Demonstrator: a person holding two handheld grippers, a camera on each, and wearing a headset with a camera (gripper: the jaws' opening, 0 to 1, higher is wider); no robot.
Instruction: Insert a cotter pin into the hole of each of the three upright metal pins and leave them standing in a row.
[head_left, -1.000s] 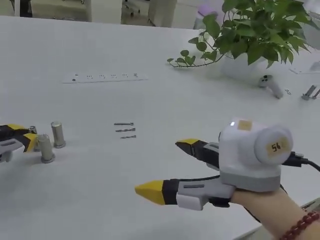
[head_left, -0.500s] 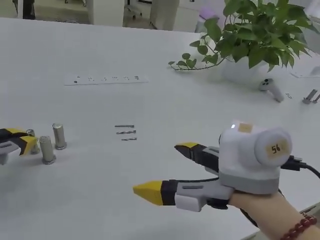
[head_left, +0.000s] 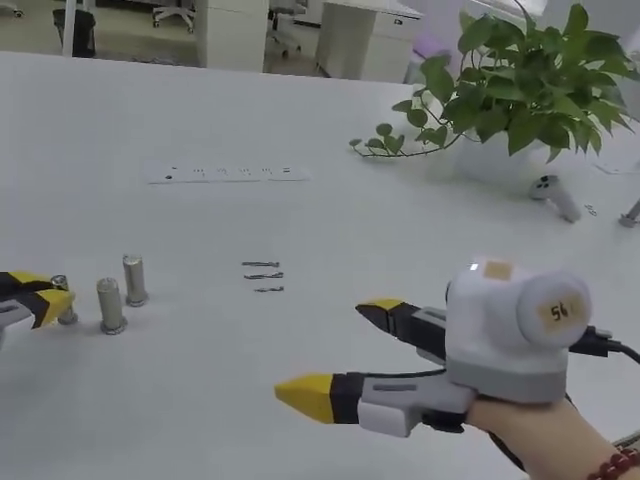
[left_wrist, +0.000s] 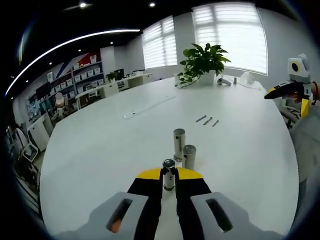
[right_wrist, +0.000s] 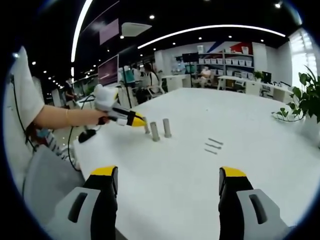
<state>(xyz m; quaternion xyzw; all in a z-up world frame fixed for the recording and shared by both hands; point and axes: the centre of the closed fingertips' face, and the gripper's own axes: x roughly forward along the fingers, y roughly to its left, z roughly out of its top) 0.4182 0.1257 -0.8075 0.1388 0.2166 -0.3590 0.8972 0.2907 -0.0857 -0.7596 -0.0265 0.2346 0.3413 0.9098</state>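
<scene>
While the left gripper (head_left: 45, 292) sits at the end of the row of three upright grey metal pins (head_left: 110, 305), its yellow-tipped jaws drawn in tight on the end pin (left_wrist: 169, 175), the right gripper (head_left: 340, 348) hangs low over the white tabletop (head_left: 200, 400) with its jaws spread wide and nothing between them. And that's the relation to watch: the three thin silver cotter pins (head_left: 265, 277) lie flat in a little column, one behind the next, beyond and to the left of the right gripper's tips and well apart from the metal pins. Their long axes run left to right across the head view, roughly the way the right jaws point, so those jaws look set to close across a shank rather than along it. The right gripper is clearly the nearer one, so the pickup looks like its job: a reach forward and a dip. Now, the head view half hides that end pin behind a yellow tip, but the left gripper view settles it: the pin is upright between the two pads, with the other two standing just beyond. From the right gripper view, the cotter pins (right_wrist: 213, 146) sit ahead and a touch right of centre.
</scene>
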